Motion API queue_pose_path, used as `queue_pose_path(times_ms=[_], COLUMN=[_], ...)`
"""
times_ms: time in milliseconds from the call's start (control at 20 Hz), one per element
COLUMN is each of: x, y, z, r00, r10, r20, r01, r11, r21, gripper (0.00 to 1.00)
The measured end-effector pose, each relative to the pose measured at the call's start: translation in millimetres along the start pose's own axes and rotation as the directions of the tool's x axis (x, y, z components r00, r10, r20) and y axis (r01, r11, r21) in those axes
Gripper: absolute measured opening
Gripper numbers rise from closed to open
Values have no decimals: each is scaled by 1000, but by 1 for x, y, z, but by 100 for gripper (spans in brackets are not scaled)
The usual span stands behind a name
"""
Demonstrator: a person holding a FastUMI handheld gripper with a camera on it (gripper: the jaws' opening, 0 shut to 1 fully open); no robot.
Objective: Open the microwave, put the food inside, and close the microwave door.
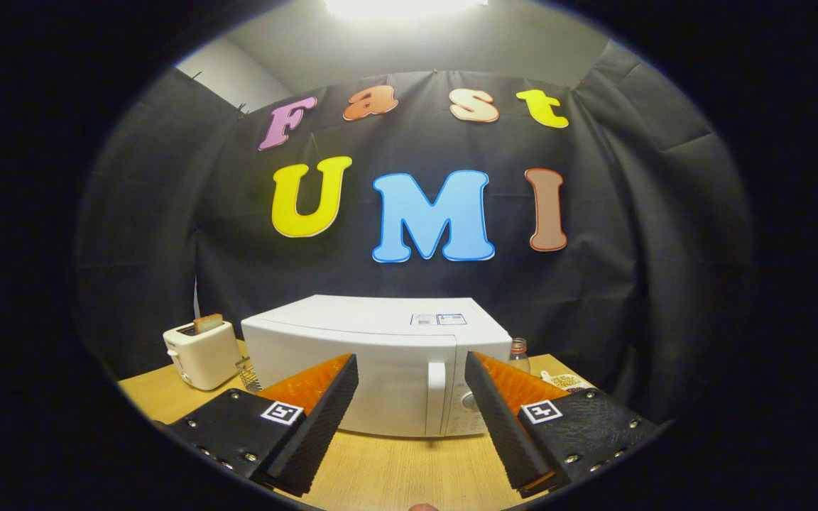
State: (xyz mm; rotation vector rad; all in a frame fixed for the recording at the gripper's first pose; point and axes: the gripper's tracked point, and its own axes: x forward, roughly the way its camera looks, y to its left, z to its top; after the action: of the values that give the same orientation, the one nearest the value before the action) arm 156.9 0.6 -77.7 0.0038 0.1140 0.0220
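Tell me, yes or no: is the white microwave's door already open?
No: the white microwave beyond the open gripper has its door flush with the front, the vertical handle against the body, on the wooden table.

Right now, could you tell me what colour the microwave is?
White, body and door handle alike; the gripper view shows the microwave best.

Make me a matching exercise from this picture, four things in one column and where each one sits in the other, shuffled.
Things:
1. microwave
2. toaster
3. bottle
4. tongs

Places:
A. just behind the microwave's right corner
B. open, holding nothing, short of the microwave door
C. on the table left of the microwave, toast in its slot
D. mid-table, door closed

Pairs: 1-D, 2-C, 3-A, 4-B
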Motion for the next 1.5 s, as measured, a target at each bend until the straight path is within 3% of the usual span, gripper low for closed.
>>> queue_pose_path(times_ms=[550, 800, 850, 900, 1050, 1100, 1200, 1250, 1350, 1400, 1450, 1500], x=[74, 88, 90, 92, 93, 97, 94, 100, 100, 97, 99, 98], y=[-24, -21, -23, -22, -27, -27, -25, -25, -23, -24, -26, -25], z=[-73, -91, -94, -98, -102, -104, -102, -107, -106, -106, -106, -106], r00=[987, 982, 980, 978, 973, 971, 966, 966, 967, 968, 967, 968], r10=[-11, 2, -10, -7, -22, -24, -7, -9, -15, -18, -17, -7], r20=[-158, -189, -198, -208, -228, -238, -258, -257, -256, -250, -252, -252], r01=[13, 2, 14, 10, 28, 36, 33, 34, 27, 22, 21, 13], r11=[1000, 1000, 1000, 1000, 999, 998, 995, 995, 999, 1000, 1000, 1000], r21=[14, 19, 15, 17, 26, 47, 96, 94, 42, 15, 12, 21], gripper=[96, 91, 86, 65, 56, 35, 35, 29, 28, 19, 19, 12])
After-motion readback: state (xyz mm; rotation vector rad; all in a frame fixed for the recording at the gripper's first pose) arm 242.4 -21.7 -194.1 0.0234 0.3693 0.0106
